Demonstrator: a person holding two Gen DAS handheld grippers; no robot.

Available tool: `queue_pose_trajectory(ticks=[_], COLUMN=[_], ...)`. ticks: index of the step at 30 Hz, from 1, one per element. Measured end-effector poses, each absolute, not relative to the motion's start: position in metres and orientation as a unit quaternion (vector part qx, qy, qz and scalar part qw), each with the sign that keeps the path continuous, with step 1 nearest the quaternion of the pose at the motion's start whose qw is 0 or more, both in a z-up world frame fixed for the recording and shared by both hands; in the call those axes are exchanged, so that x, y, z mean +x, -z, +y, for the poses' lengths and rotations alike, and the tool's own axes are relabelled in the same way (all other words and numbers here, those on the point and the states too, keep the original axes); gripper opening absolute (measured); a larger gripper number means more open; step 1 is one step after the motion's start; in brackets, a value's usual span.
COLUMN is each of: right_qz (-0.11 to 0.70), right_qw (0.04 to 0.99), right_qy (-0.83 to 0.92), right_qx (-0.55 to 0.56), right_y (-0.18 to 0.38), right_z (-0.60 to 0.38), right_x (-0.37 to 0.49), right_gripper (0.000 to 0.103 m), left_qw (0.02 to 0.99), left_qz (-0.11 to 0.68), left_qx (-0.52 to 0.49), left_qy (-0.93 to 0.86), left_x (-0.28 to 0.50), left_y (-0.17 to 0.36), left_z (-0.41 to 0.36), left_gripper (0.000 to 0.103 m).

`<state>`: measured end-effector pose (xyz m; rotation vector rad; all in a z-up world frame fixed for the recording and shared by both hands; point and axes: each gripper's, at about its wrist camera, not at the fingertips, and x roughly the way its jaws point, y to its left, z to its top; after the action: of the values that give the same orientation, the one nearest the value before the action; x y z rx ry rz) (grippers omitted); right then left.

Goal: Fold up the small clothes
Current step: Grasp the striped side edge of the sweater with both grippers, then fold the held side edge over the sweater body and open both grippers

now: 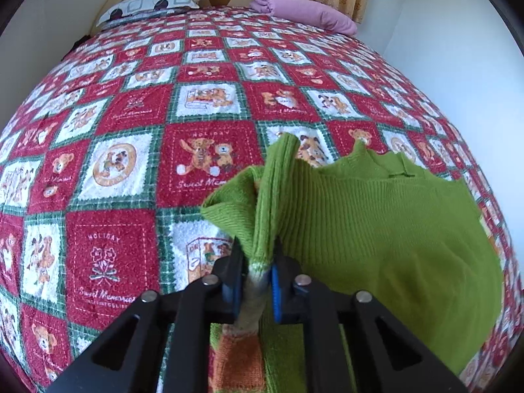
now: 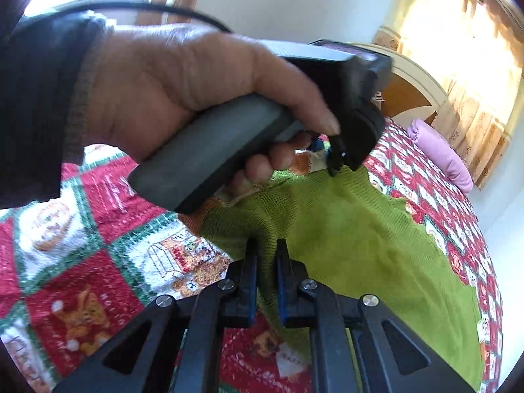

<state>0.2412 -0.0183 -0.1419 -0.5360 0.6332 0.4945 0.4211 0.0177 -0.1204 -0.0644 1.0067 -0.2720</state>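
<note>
The green knitted garment [image 1: 376, 216] lies on the bed, on a red, white and green quilt [image 1: 124, 163] with teddy bear squares. It is near the foot edge of the bed, and part of it is lifted off the quilt. The left tongs [image 1: 257, 255] are clamped on a bunched ribbed part of the garment, where a pale and orange band also shows between the blue pads. The cloth stands up from the tongs in a fold. The right tongs [image 2: 267, 252] are clamped on another edge of the same green garment, with the knit pinched between the two fingers. In the right wrist view a hand [image 2: 183, 88] in a dark sleeve holds the grey handle of the left tool above the garment. At the head of the bed a patterned pillow [image 1: 150, 6] lies by one corner and a folded pink blanket [image 1: 304, 11] by the other, near a curtain [image 2: 458, 65].
</note>
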Motion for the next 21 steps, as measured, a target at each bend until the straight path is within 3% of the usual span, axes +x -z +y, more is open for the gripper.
queue_pose_trajectory(ticks=[21], right_qz=[0.302], right_qw=[0.922], right_qy=[-0.237], right_qx=[-0.051], right_y=[0.090], right_z=[-0.135], right_x=[0.224], right_gripper=[0.005], left_qw=[0.871], left_qz=[0.441], left_qx=[-0.116], left_qy=[0.180], left_x=[0.395], left_y=[0.041], left_z=[-0.030], left_gripper=[0.012])
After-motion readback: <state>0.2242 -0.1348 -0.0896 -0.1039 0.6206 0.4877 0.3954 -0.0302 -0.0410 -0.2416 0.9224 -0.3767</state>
